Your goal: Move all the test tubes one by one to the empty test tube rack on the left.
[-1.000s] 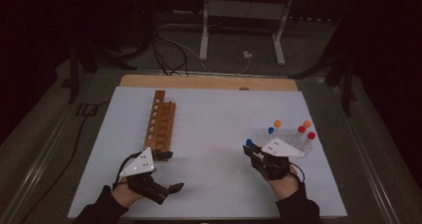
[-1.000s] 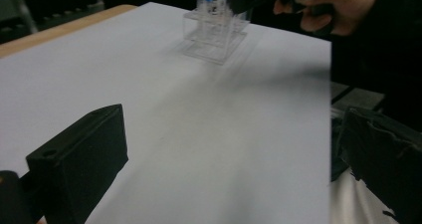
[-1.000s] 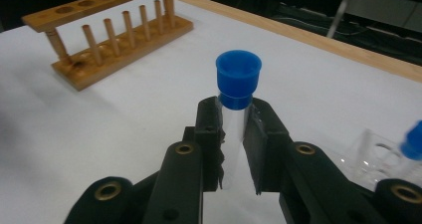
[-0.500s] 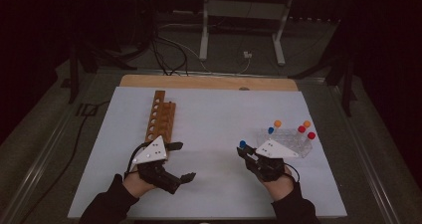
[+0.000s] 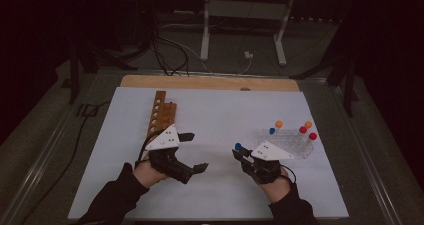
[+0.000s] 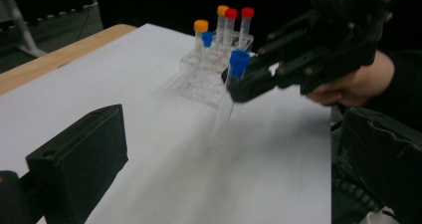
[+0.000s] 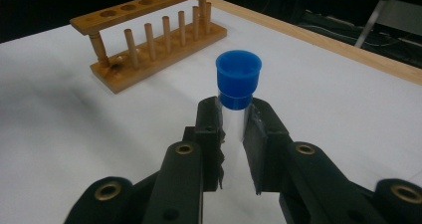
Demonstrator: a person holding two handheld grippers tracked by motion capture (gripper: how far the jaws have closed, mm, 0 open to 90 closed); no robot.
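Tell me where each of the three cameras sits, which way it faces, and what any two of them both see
High view: above the person's side, facing forward and down on the white table; both forearms, left gripper, right gripper.
Left gripper view: on the left gripper, facing the clear rack; own open jaws.
Right gripper view: on the right gripper, facing the wooden rack; own jaws.
Shared: the blue-capped tube shows in both gripper views.

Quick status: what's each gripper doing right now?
Left gripper: open, holding nothing.
Right gripper: shut on the blue-capped test tube.
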